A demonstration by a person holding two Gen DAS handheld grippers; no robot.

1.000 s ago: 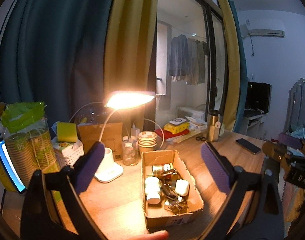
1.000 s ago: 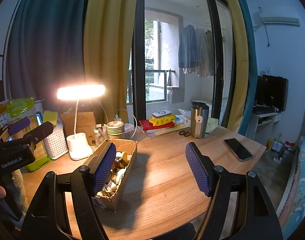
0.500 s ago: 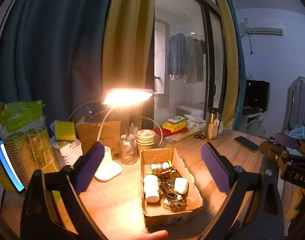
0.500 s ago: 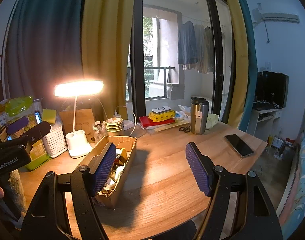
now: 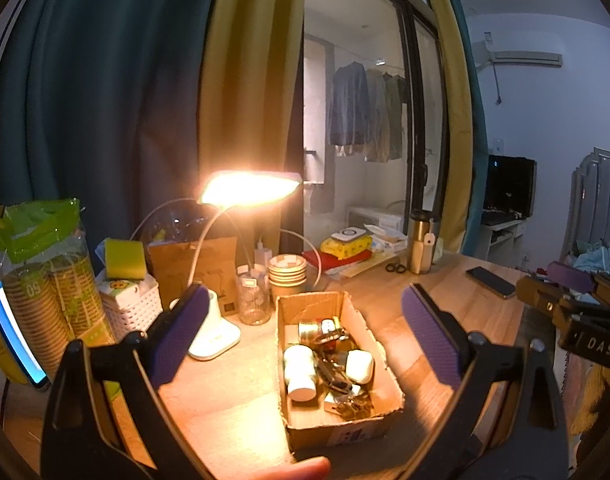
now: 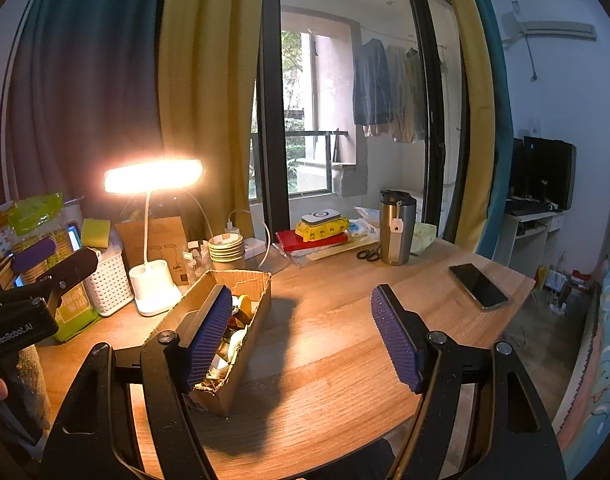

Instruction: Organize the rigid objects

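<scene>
We hold the left gripper (image 5: 305, 334) above the wooden desk (image 5: 233, 408) with its jaws spread wide and nothing between them, and through the gap we look straight down into an open cardboard box (image 5: 337, 426). The box sits on the desk just right of the lit desk lamp (image 5: 213, 340), and it holds a loose jumble: a white bottle (image 5: 301, 372) lying on its side at the left, a white rounded case (image 5: 360, 366) at the right, a gold tin (image 5: 311, 328) toward the far end, and a tangle of dark and brass-coloured small pieces between and in front of them that we cannot make out singly. Behind the box stand a clear glass jar (image 5: 254, 304) and a stack of paper bowls (image 5: 287, 274); a white woven basket (image 5: 131, 308) farther left carries a yellow sponge (image 5: 125, 258) on top. Our right gripper (image 6: 301, 334) also hangs wide open and empty, with the same box under its left finger and bare desk ahead, where a steel tumbler (image 6: 397, 226) and a phone (image 6: 477, 286) rest well apart.
</scene>
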